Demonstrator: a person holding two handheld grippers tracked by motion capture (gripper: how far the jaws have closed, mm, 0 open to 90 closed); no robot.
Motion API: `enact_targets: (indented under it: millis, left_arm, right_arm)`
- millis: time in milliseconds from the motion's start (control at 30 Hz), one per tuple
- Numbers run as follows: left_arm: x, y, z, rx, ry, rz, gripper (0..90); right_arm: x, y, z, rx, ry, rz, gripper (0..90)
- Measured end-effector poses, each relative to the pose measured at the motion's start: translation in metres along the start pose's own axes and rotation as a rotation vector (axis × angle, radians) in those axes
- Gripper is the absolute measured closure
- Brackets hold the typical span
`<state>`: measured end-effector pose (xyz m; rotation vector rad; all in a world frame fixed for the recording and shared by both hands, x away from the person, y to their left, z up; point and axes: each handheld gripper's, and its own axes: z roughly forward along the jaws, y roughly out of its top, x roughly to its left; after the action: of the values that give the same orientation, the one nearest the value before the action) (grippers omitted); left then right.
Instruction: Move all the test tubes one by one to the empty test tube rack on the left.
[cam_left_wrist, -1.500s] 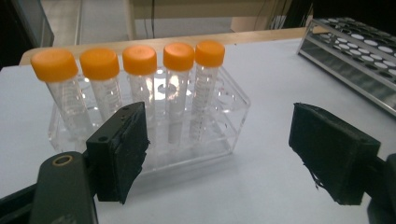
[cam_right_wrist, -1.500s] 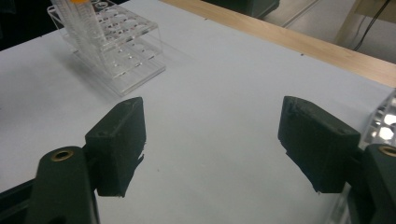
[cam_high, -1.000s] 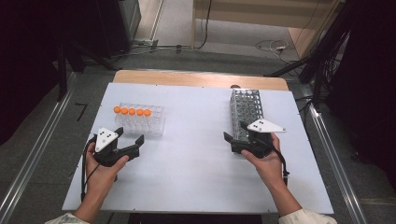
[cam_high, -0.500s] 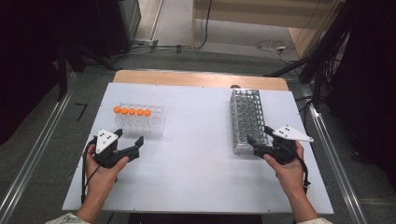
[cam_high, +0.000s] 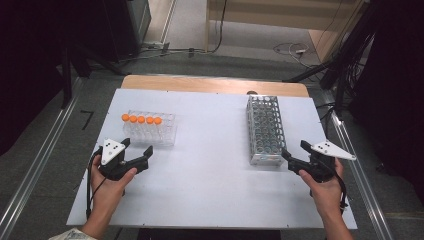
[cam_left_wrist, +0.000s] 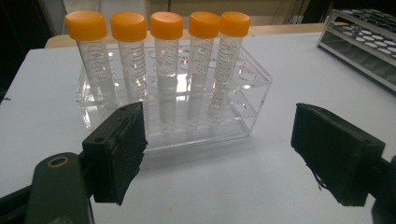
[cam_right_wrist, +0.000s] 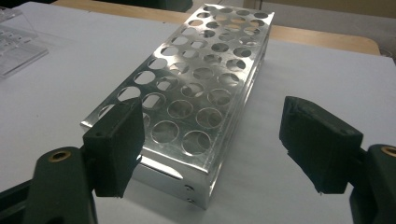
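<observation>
A clear plastic rack (cam_high: 162, 136) holds a row of several orange-capped tubes (cam_high: 141, 120) at the left of the white table top (cam_high: 210, 175). My left gripper (cam_high: 137, 145) rests just in front of that rack, its jaws open and empty. In the left gripper view the tubes (cam_left_wrist: 166, 28) stand upright in the clear rack (cam_left_wrist: 252, 88) beyond the open left gripper (cam_left_wrist: 224, 154). An empty metal rack (cam_high: 265, 127) with many round holes lies at the right. My right gripper (cam_high: 295, 148) sits open beside its near right corner. The right gripper view looks along the metal rack (cam_right_wrist: 205, 74) past the empty right gripper (cam_right_wrist: 219, 149).
A wooden edge (cam_high: 210, 84) runs along the back of the white top. Metal rails (cam_high: 360, 175) flank the table on both sides, and cables lie on the floor behind. The right hand is close to the table's right edge.
My right hand and its gripper moved rightward, off the near end of the metal rack toward the table's right edge. The left gripper stayed where it was.
</observation>
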<state>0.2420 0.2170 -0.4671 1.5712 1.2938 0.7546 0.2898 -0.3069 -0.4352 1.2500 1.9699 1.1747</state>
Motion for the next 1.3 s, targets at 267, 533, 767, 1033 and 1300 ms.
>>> enact_targets:
  millis: [267,533,767,1033,1300]
  left_arm:
    - [0.001,-0.002,-0.004,0.000,-0.003,-0.002,19.3]
    - [0.003,-0.003,-0.008,-0.002,0.001,-0.006,19.2]
    - [0.006,-0.004,-0.011,-0.003,0.005,-0.008,19.2]
    - [0.011,-0.006,-0.016,-0.002,0.014,-0.013,19.2]
    - [0.018,-0.008,-0.021,-0.002,0.032,-0.021,19.2]
  right_arm:
    - [-0.009,-0.006,-0.008,0.000,-0.019,0.018,21.1]
    - [-0.015,-0.011,-0.015,0.000,-0.035,0.031,21.1]
    - [-0.022,-0.017,-0.022,0.000,-0.051,0.050,21.0]
    - [-0.033,-0.025,-0.031,0.002,-0.079,0.073,21.1]
    - [-0.051,-0.038,-0.043,0.012,-0.133,0.115,21.1]
